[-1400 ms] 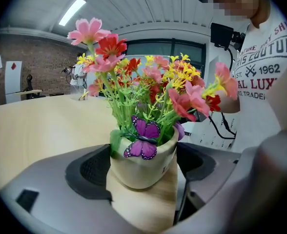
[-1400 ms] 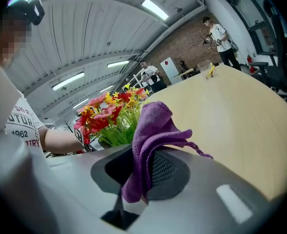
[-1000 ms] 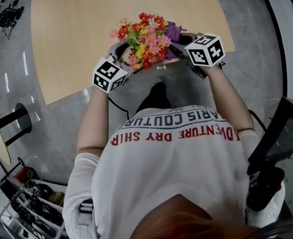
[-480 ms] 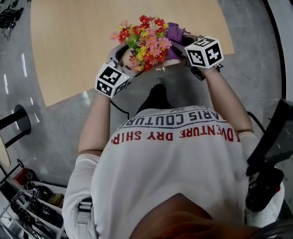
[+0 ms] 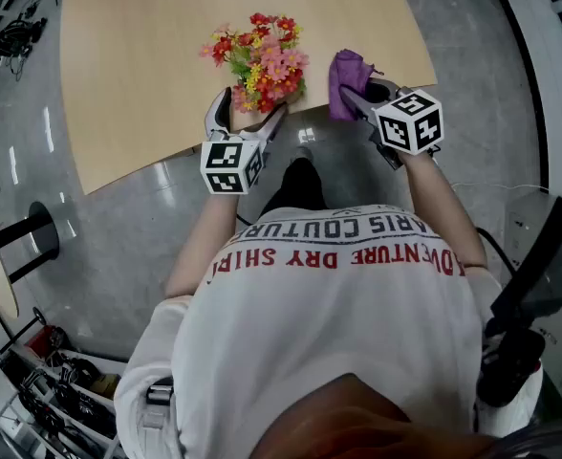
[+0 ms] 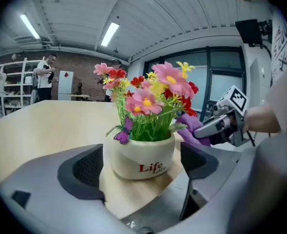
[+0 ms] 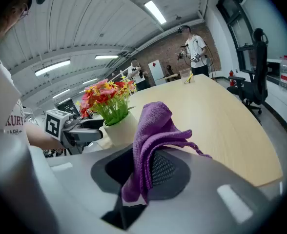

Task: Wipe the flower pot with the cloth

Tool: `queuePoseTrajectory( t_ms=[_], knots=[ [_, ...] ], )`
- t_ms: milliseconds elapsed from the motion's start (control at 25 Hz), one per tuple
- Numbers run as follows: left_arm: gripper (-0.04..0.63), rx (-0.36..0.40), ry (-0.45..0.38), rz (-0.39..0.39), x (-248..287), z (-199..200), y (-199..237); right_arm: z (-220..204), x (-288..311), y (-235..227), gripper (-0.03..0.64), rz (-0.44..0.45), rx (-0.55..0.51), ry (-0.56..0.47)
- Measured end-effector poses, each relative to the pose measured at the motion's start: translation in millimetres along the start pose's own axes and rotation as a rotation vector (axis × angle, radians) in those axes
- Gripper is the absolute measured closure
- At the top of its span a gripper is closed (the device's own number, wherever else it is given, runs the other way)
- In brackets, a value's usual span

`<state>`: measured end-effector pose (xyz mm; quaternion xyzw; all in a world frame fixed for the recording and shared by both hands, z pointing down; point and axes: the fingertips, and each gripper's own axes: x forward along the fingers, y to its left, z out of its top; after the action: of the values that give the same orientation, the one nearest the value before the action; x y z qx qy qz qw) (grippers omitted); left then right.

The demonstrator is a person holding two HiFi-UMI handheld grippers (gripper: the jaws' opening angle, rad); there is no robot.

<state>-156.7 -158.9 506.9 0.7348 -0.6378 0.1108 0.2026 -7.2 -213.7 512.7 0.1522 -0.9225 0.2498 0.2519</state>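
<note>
Flower pot [image 6: 142, 159] sits upright at the near edge of the wooden table [image 5: 138, 65]. It's cream-coloured, with red "Life" lettering facing the left gripper's camera. It's packed with red, pink and yellow artificial flowers [image 5: 259, 57], and there's a little purple butterfly [image 6: 122, 136] tucked in among the stems.

Now the left gripper [image 5: 247, 115]: its jaws straddle the pot, one dark pad on each side, and they have just been opening. The pot stands between them but the grip is released, and a strip of tabletop shows between the left-hand pad and the pot's wall. The pot rests on the table on its own. The marker cube [image 5: 231, 165] sits just off the table's edge, above the grey floor [image 5: 118, 228].

Over to the right gripper [image 5: 356, 96]: it's off to the right of the pot, at the table's edge, clear of the pot and flowers. It's clenched on the purple cloth [image 7: 153, 130], which bunches up and stands out of the jaws. A fold droops forward and a tail hangs down in the gap below. From that gripper's view the pot is to the left, beyond the cloth, and the two are not touching.
</note>
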Motion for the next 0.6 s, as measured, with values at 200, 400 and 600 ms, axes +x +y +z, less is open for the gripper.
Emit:
queuePoseTrajectory(
  t_ms=[200,400,600],
  knots=[
    [0.071,-0.041,0.007,0.156,14.9,-6.5,-9.7,-20.5,-14.9,9.9,0.572,0.007,-0.008,-0.006],
    [0.072,-0.033,-0.031,0.285,21.4,0.4,-3.9,-28.7,-28.5,18.8,0.572,0.001,-0.007,-0.017],
    [0.075,-0.013,-0.018,0.31,19.7,5.8,-3.9,-26.9,-38.6,26.9,0.572,-0.005,-0.008,-0.035]
  ],
)
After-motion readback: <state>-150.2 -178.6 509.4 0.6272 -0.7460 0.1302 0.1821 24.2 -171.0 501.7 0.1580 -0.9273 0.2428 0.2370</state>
